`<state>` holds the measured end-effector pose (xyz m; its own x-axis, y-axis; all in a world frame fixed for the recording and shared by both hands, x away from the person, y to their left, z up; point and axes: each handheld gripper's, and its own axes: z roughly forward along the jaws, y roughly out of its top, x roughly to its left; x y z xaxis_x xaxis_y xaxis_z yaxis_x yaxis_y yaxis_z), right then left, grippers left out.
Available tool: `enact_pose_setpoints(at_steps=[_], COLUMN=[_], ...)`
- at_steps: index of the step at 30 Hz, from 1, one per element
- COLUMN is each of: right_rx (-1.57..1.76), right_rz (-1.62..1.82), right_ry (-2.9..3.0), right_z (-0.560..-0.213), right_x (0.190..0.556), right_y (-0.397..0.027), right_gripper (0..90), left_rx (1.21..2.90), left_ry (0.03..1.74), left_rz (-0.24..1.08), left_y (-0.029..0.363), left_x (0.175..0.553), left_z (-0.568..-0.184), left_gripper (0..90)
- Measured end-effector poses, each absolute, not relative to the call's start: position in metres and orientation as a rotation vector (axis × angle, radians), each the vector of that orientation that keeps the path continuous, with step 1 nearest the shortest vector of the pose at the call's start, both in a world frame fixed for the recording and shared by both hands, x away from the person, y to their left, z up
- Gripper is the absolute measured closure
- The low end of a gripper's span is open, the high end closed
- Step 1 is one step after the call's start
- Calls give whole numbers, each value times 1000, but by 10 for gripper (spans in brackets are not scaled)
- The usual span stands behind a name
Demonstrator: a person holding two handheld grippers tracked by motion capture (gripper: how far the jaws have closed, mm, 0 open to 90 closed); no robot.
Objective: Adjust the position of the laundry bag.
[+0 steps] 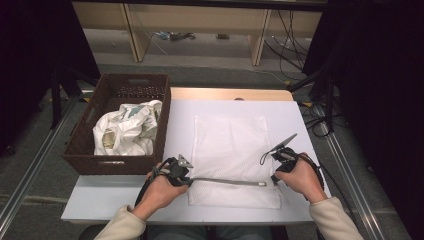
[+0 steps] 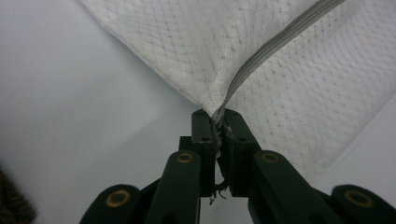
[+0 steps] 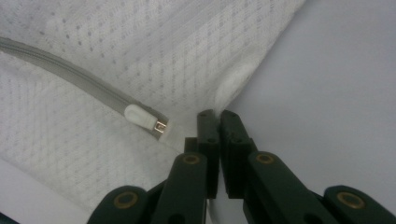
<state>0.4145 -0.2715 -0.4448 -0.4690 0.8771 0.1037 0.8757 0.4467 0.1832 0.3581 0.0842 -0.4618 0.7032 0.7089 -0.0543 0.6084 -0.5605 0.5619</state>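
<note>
A white mesh bag point(image 1: 230, 145) lies flat on the white table point(image 1: 125, 195), its grey zipper point(image 1: 227, 181) running across the near end. My left gripper point(image 1: 191, 181) is shut on the bag's near left corner, where the zipper point(image 2: 275, 44) ends; in the left gripper view the mesh point(image 2: 303, 93) is bunched between the closed jaws of that gripper point(image 2: 218, 115). My right gripper point(image 1: 274, 179) is shut on the bag's near right edge. In the right gripper view its jaws point(image 3: 216, 114) pinch the mesh point(image 3: 140, 46) just beside the white zipper pull point(image 3: 144, 116).
A brown wicker basket point(image 1: 120, 165) stands at the table's left, touching its edge, with crumpled white cloth point(image 1: 127, 130) inside. A wooden strip point(image 1: 230, 93) borders the table's far edge. Cables and dark stands point(image 1: 325, 85) sit to the right, beyond the table.
</note>
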Motion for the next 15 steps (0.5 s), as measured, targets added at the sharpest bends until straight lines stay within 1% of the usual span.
enact_pose_setpoints(at_steps=[1,2,4,6,8,11,12,13,14,15], right_rx=[1656,1585,1677,1592,1642,1651,1653,1660,1633,1681], right_rz=[304,335,319,337,314,304,304,350,350,334], right_ry=[2676,2686,2654,2684,2674,2694,2692,2653,2668,2673], right_z=[-442,-444,-442,-444,-443,-443,-443,-444,-443,-440], right_x=[411,412,408,409,407,407,407,405,406,405], right_y=[-265,-266,-260,-263,-262,-263,-263,-263,-266,-266], right_gripper=[882,882,882,882,882,880,877,841,806,772], left_rx=[2353,2354,2359,2360,2381,2374,2367,2364,2355,2341], left_ry=[1015,1015,1015,1002,978,971,981,966,959,959], left_rz=[234,235,229,220,231,253,268,286,324,330], left_y=[87,89,90,89,89,89,90,91,91,91], left_x=[355,354,350,346,344,344,345,345,345,343], left_z=[-462,-463,-464,-465,-465,-467,-468,-469,-469,-468], left_gripper=[837,836,834,829,820,774,774,706,665,613])
